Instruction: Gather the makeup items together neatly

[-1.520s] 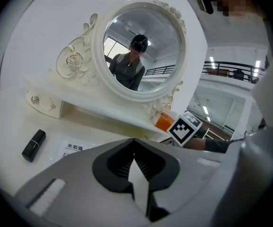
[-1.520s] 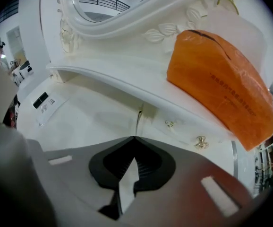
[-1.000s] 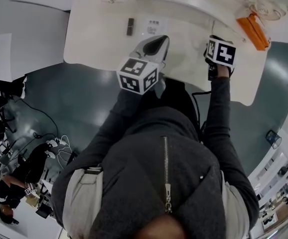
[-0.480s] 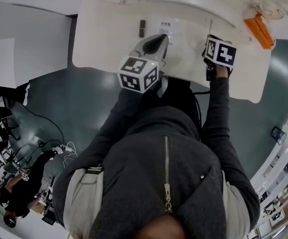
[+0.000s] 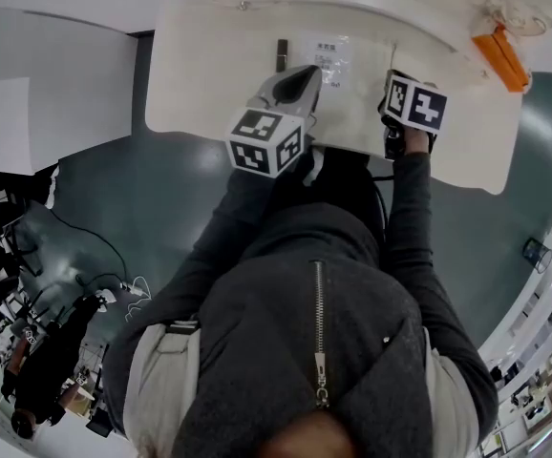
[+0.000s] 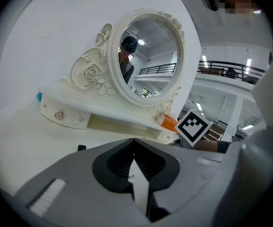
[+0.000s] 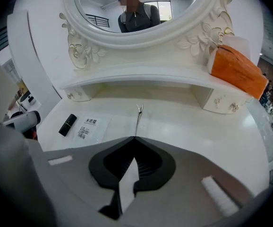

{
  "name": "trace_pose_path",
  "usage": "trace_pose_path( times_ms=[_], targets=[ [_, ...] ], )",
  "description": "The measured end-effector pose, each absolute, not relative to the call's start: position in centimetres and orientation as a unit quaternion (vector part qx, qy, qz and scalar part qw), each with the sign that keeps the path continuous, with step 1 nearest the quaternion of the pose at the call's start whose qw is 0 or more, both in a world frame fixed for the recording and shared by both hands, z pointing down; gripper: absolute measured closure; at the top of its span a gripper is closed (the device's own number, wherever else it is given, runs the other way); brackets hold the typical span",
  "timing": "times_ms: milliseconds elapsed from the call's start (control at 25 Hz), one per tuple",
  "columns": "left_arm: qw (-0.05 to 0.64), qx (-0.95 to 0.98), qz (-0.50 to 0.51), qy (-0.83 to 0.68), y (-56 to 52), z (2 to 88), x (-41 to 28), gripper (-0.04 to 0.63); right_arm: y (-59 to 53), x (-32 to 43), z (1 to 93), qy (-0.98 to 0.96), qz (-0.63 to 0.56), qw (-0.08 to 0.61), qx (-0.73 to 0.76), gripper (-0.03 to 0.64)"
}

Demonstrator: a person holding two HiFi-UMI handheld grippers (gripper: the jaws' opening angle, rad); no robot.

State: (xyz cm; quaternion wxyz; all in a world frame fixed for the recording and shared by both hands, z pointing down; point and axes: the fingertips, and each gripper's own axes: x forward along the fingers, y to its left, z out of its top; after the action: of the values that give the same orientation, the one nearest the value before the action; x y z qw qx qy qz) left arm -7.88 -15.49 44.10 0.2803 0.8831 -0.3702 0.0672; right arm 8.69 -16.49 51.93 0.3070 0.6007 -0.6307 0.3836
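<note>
Jaws pressed together on both: left gripper [image 6: 134,141] is empty, right gripper [image 7: 135,138] pinches the near end of a thin clip [image 7: 138,117]. Lipstick [image 7: 67,125] and sachet [image 7: 90,126] lie to its left on the white table [image 7: 212,131], with a mirror [image 7: 136,13] behind.

Before you stands a cream dressing table [image 5: 209,74]. An ornate oval mirror [image 6: 148,56] stands upright on its drawer shelf [image 7: 141,77], with an orange box [image 7: 238,72] at the shelf's right end.
</note>
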Motion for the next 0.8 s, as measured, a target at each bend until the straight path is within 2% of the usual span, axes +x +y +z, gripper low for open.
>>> trace_pose_path(
  times_ms=[800],
  targets=[
    [0.290,0.877,0.067,-0.378,-15.7,44.8,-9.2,0.586,-16.3,4.1,54.2,-0.639,0.410,0.311,0.571,0.614]
  ],
)
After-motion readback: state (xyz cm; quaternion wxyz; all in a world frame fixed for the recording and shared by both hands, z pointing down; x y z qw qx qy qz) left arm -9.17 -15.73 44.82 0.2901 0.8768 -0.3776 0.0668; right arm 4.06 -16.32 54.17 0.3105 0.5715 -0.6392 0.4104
